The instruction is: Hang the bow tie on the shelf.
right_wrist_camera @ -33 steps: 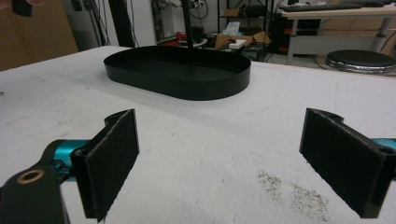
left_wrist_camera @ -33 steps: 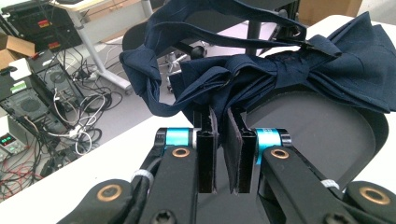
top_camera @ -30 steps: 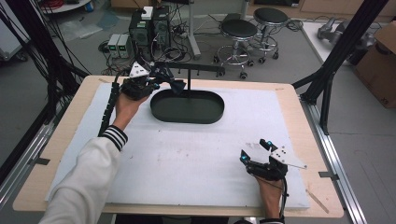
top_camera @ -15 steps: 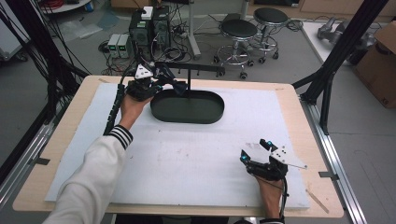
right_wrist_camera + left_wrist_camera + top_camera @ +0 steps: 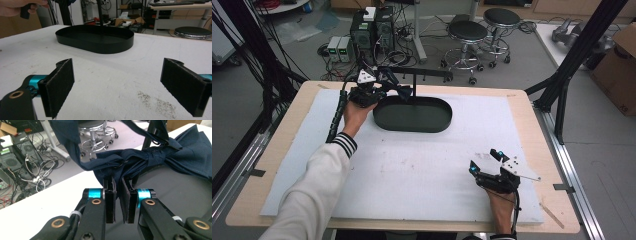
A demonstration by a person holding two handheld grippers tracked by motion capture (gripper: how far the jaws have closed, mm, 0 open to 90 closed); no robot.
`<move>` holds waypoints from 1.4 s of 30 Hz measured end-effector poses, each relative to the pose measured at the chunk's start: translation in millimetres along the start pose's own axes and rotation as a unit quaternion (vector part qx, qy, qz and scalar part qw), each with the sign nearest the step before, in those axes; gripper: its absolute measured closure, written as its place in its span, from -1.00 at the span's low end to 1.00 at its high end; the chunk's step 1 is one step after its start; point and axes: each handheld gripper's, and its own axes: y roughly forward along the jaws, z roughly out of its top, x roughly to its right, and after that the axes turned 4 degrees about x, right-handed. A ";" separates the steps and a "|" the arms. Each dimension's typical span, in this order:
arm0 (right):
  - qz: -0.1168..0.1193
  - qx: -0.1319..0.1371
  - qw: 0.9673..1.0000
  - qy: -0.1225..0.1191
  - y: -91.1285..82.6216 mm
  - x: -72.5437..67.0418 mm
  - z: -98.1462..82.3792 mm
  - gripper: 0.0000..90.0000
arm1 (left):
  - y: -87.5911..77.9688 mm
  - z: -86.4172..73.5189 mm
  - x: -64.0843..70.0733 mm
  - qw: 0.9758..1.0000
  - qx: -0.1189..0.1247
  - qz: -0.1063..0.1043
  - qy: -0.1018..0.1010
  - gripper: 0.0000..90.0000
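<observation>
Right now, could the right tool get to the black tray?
Probably yes. The right tool is open, and bare white mat lies between it and the tray.

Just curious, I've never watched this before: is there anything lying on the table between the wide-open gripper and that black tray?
Nothing visible does. From the right gripper, only bare white mat stretches to the tray. The left gripper is at the tray's far end, pinching dark blue cloth.

The left gripper [image 5: 399,90] is held far forward on an outstretched arm, its fingers [image 5: 110,202] nearly closed on dark cloth. The right gripper [image 5: 484,161] stays low and near, fingers [image 5: 60,85] spread wide apart.
</observation>
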 end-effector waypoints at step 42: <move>0.004 0.002 1.000 -0.007 -0.8 -1.5 -0.3 -0.76 | -52.7 -43.8 -0.3 0.998 -0.016 -0.055 0.006 -0.67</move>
